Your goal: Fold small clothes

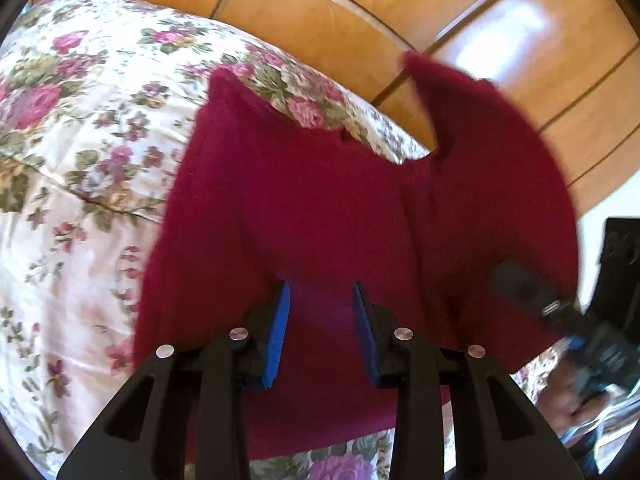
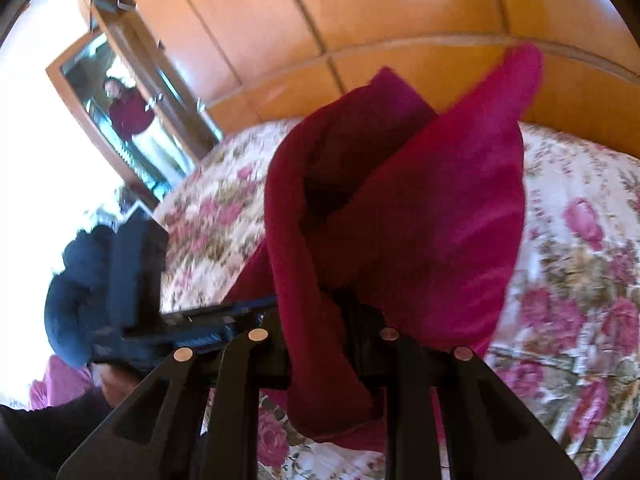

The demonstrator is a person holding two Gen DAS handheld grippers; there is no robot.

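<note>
One red garment [image 2: 400, 208] in right claw [image 2: 324, 320]

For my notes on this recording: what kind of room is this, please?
Most likely a bedroom. A bed with a floral bedspread fills the view, a wooden wardrobe stands behind it, and a framed mirror hangs beside that.

A bed covered by a cream quilt [image 1: 80, 152] printed with pink roses and green leaves carries the dark red garment [image 1: 320, 208], part of it lying on the quilt near the far edge.
</note>
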